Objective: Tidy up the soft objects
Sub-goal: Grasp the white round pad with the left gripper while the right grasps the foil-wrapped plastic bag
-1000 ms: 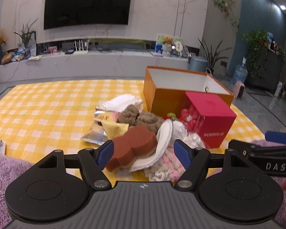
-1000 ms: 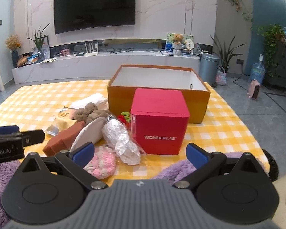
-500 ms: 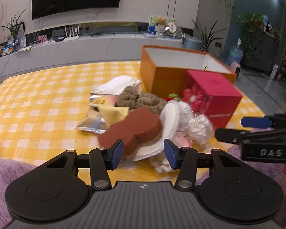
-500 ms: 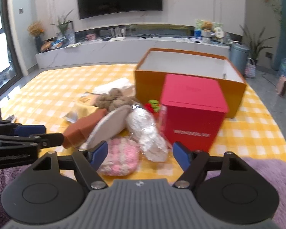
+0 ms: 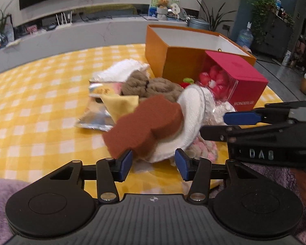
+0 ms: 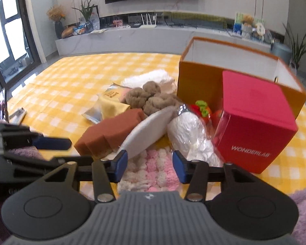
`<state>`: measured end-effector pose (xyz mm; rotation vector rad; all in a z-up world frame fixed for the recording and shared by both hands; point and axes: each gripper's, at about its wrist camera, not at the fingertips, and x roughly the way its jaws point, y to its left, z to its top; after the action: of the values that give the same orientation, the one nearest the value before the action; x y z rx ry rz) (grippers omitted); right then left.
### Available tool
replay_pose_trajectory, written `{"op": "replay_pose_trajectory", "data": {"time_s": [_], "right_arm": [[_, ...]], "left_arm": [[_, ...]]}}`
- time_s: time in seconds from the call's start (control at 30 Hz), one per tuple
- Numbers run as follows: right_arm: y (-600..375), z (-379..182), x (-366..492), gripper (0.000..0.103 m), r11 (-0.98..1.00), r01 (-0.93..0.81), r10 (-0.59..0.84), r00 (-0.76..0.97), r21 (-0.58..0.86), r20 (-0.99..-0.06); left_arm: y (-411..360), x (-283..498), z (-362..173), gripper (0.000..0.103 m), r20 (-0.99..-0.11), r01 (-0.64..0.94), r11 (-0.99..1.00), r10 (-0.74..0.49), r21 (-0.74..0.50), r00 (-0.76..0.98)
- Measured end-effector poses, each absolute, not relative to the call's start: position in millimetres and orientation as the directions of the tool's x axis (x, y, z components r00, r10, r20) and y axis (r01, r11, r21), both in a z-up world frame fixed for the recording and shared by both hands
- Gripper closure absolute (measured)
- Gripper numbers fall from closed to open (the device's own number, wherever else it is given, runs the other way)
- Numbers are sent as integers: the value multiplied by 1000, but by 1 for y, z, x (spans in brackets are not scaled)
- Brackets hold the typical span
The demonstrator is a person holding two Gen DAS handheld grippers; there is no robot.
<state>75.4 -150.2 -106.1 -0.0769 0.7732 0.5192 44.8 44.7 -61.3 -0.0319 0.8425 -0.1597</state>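
- Right gripper [image 6: 149, 164] jaws were closing, partly open around pink-white knit piece [image 6: 151, 173], nothing pinched yet.
- Left gripper [image 5: 153, 163] stood half-open before brown sponge [image 5: 144, 124].
- Best to pinch one item only, then lift into orange box [image 6: 200, 85].

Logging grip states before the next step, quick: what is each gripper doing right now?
Left gripper: open, holding nothing, near the brown sponge.
Right gripper: jaws closing around the pink-and-white fluffy item, not yet pressing it.
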Motion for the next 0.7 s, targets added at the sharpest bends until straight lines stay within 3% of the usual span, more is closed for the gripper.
{"op": "replay_pose_trajectory", "data": {"time_s": [0.13, 0.3, 0.4, 0.5, 0.57, 0.7], "right_arm": [[-154, -109, 81, 58, 887, -445, 398, 596, 126, -698], [-165, -102, 75, 57, 913, -409, 311, 677, 11, -667], [-172, -104, 80, 50, 923, -382, 267, 706, -36, -656], [-176, -115, 93, 49, 924, -379, 243, 690, -54, -682], [-178, -124, 102, 42, 927, -373, 242, 671, -37, -700], [-177, -136, 112, 38, 931, -364, 243, 664, -23, -707]], "left_arm": [[40, 46, -61, 46, -714, 178, 978, -203, -110, 670], [15, 55, -65, 46, -713, 268, 961, -234, -67, 660], [-1, 63, -74, 46, -717, 306, 952, -226, -19, 659], [-14, 73, -82, 56, -730, 333, 943, -210, 25, 651], [-17, 80, -88, 64, -745, 325, 945, -190, 38, 639], [-19, 88, -94, 65, -749, 306, 950, -164, 55, 642]]}}
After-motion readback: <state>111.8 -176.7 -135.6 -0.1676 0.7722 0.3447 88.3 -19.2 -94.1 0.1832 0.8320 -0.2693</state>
